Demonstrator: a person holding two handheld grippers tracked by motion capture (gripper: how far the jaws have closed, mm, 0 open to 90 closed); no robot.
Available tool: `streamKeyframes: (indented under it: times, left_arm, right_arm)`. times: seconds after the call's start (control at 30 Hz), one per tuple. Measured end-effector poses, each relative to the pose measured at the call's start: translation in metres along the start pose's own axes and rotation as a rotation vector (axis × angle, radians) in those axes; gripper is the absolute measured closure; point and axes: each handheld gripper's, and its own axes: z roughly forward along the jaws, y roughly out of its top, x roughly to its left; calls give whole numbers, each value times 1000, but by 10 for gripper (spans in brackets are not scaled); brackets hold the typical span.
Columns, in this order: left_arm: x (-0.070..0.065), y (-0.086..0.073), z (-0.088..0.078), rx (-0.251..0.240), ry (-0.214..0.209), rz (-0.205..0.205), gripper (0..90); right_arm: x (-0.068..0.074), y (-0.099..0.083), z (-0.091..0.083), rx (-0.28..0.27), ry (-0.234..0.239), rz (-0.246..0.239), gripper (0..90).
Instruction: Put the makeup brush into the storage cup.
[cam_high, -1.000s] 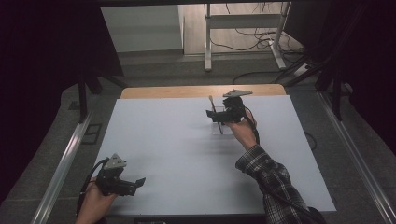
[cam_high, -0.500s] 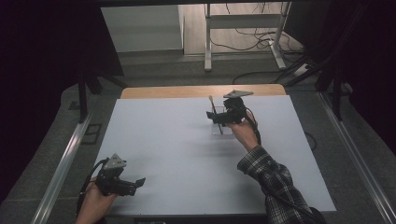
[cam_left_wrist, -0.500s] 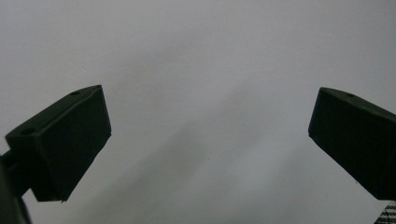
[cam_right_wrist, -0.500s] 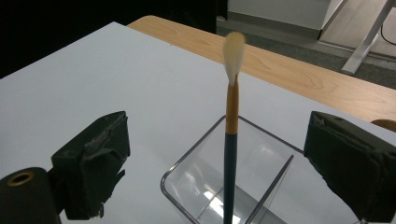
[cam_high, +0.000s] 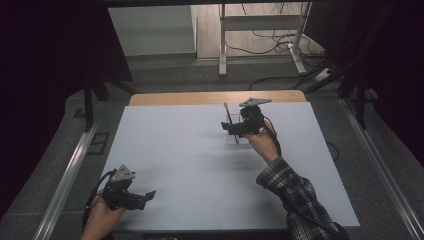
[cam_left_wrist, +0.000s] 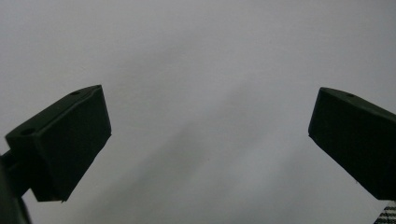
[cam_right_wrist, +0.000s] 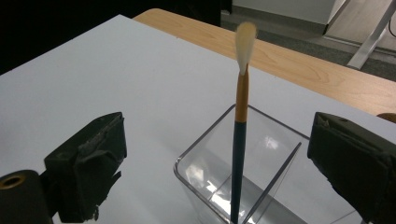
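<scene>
Right gripper (cam_right_wrist: 224, 158) jaws wide, just been opening, released; blue-and-orange-handled paintbrush (cam_right_wrist: 239, 140) stands between them untouched, in clear square plastic container (cam_right_wrist: 205, 154); left gripper (cam_left_wrist: 210, 144) jaws wide, empty over white counter (cam_left_wrist: 196, 56)

A white sheet (cam_high: 200, 165) covered most of the table, leaving a strip of bare wooden tabletop (cam_high: 190, 98) showing along its far edge. Beyond the table, a grey floor (cam_high: 165, 70) ran back to a white metal stand (cam_high: 260, 30), with dark cables (cam_high: 272, 47) lying loose around its feet. Metal rails (cam_high: 65, 175) flanked the table on either side, and black drapes (cam_high: 50, 45) hung at the left.
</scene>
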Motion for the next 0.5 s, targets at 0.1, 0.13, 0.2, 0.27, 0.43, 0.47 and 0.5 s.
streamKeyframes:
  times: [0.1,0.13,0.2,0.27,0.43,0.47,0.5]
  left_arm:
    - [0,0,0,-3,0,-1,0]
    - [0,0,0,-4,0,-2,0]
    - [0,0,-1,-4,-2,0,0]
    - [0,0,-1,-9,-4,-1,0]
    - [-1,0,-1,-6,-8,0,0]
    - [-1,1,-1,-4,-7,1,0]
    - [-1,1,-1,-3,-8,1,0]
  right_arm:
    - [2,-1,-1,11,-4,-7,43]
    - [2,-1,-1,14,-5,-12,43]
    - [3,-2,-2,19,-5,-19,40]
    - [4,-2,-3,22,-5,-21,38]
    - [6,-2,-6,25,2,-27,35]
    - [6,-2,-7,25,5,-29,33]
    - [6,-2,-7,26,6,-29,33]
